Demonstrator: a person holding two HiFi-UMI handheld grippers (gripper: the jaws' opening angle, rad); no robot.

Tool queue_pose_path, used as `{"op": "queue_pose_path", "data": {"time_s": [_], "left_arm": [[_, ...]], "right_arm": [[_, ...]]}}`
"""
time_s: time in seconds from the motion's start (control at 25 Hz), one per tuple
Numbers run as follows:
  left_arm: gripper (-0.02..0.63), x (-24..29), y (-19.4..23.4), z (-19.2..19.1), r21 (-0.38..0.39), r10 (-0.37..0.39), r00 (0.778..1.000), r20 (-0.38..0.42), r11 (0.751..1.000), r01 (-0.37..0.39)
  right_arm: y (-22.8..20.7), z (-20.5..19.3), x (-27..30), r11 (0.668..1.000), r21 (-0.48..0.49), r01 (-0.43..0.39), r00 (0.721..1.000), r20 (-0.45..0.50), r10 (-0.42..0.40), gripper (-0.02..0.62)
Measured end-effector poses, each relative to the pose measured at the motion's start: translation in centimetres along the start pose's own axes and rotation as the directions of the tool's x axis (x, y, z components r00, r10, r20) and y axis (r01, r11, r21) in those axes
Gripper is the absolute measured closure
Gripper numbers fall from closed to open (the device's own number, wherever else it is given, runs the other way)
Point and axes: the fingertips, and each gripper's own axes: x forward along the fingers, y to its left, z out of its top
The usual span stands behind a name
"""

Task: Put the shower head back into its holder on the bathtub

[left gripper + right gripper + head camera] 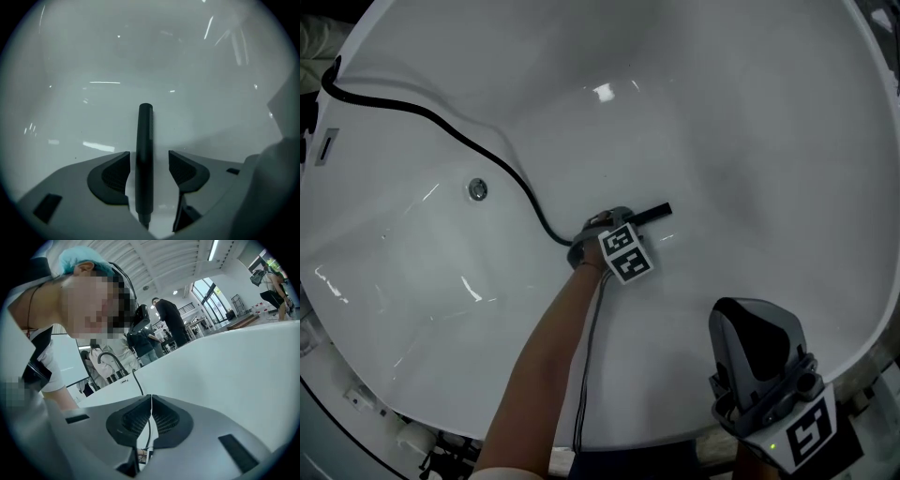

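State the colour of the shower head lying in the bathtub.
Black. The shower head shows best in the left gripper view, against the white tub.

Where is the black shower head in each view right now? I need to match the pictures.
Head view: the shower head lies on the tub floor near the centre, poking out from under the left gripper.
Left gripper view: at the centre, running up the picture between the open jaws.
Right gripper view: not in it.
Shared landmark: the white bathtub wall.
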Motion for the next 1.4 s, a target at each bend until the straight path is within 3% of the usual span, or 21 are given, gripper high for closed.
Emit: {"op": "queue_pose_path", "data": {"time_s": [0.2,0.68,0.96,1.12,1.2,1.4], "left_arm": [[0.365,1.3,-0.3,0.0,-0.024,-0.006,1.000,-0.018,1.000,0.006],[0.382,1.3,0.6,0.3,0.005,0.109,0.994,-0.012,0.994,-0.109],[0.385,1.4,0.6,0.4,-0.003,0.124,0.992,-0.036,0.992,-0.124],[0.418,1.4,0.5,0.4,0.009,0.124,0.991,-0.050,0.992,-0.124],[0.470,1.5,0.6,0.5,0.031,0.127,0.990,-0.060,0.992,-0.125],[0.480,1.6,0.6,0.6,0.045,0.151,0.986,-0.065,0.988,-0.149]], "right_arm": [[-0.3,-0.5,-0.3,1.000,0.016,-0.001,1.000,0.003,0.001,0.588],[-0.5,-0.9,-0.5,1.000,0.031,0.006,1.000,0.002,-0.006,0.588],[-0.4,-1.2,-0.6,0.999,0.040,-0.002,1.000,0.003,0.002,0.588],[-0.2,-1.5,-0.6,0.999,0.040,-0.009,1.000,0.003,0.009,0.588],[-0.2,-1.5,-0.6,0.999,0.037,-0.013,1.000,0.004,0.013,0.588],[0.0,-1.4,-0.6,0.999,0.033,-0.019,1.000,0.000,0.019,0.588]]}}
